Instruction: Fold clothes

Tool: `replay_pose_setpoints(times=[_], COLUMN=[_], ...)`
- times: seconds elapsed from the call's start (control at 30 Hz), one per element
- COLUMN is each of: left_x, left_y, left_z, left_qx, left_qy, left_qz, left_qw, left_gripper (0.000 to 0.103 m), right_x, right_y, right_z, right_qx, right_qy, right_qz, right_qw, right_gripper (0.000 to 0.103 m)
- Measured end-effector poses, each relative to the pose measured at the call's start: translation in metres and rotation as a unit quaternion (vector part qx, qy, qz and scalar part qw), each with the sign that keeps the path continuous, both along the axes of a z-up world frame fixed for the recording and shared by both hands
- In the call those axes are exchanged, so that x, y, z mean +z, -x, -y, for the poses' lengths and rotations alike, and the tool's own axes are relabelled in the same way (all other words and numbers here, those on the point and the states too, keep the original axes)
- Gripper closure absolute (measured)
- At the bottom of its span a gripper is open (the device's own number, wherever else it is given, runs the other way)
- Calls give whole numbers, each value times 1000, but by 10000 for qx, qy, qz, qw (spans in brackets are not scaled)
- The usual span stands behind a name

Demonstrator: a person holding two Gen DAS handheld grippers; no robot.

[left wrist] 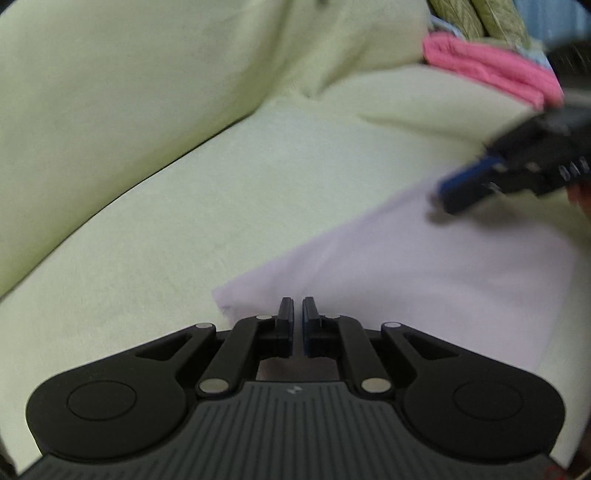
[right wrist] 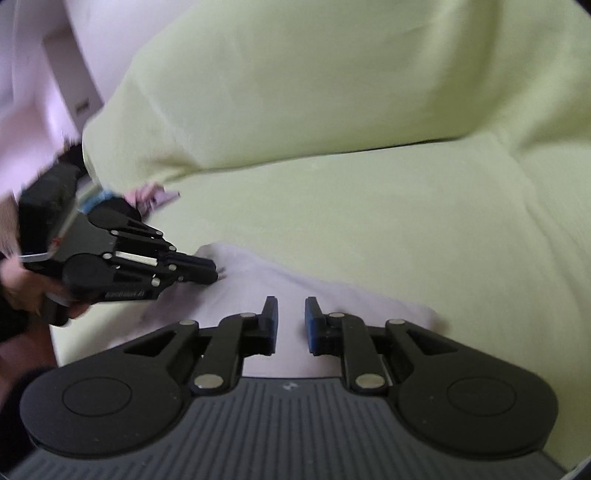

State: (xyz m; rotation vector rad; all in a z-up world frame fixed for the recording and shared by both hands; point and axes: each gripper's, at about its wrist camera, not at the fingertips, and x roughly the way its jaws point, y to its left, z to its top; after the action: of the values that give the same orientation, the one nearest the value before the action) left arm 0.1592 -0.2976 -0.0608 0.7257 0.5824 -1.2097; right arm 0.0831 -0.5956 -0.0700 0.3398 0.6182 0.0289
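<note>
A pale lilac cloth [left wrist: 424,266] lies flat on the light green sofa seat [left wrist: 166,221]. My left gripper [left wrist: 298,306] sits at the cloth's near left corner with its fingers almost together; whether they pinch the cloth edge is unclear. In the right wrist view the left gripper [right wrist: 218,271] rests its tips on the cloth [right wrist: 280,280]. My right gripper [right wrist: 291,314] hovers over the cloth's near edge with a narrow gap between its fingers, holding nothing. It shows blurred in the left wrist view [left wrist: 454,195] above the cloth's far corner.
The sofa's green back cushions [right wrist: 332,74] rise behind the seat. Folded pink cloth [left wrist: 491,74] and patterned green cushions [left wrist: 480,18] sit at the far right end. Some small items [right wrist: 147,195] lie at the sofa's left end. A white wall [right wrist: 44,55] is beyond.
</note>
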Motion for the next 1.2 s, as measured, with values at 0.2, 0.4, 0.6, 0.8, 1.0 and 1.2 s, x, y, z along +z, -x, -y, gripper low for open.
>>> replay_pose_setpoints(times=[0.2, 0.4, 0.6, 0.8, 1.0, 1.2], left_x=[3, 29, 17, 1, 0, 19], left_y=[-46, -29, -12, -32, -39, -22], left_z=[-34, -43, 4, 1, -16, -31], left_qx=[906, 735, -16, 141, 370, 550], left_qy=[137, 814, 679, 510, 514, 364], left_qz=[-54, -170, -431, -430, -414, -36], left_qw=[9958, 9938, 9968, 9977, 9971, 9978], left_gripper=[100, 100, 99, 93, 93, 96], right_x=[-9, 3, 1, -12, -16, 0], right_y=[-12, 3, -36, -45, -20, 4], right_z=[9, -6, -43, -20, -5, -13], right_qx=[-382, -643, -20, -401, -711, -1103], right_qy=[385, 524, 626, 775, 803, 947], right_qz=[-210, -69, -26, -289, -241, -420], right_qw=[9983, 9965, 9980, 9958, 9939, 9885], right_gripper=[98, 91, 92, 101, 103, 91])
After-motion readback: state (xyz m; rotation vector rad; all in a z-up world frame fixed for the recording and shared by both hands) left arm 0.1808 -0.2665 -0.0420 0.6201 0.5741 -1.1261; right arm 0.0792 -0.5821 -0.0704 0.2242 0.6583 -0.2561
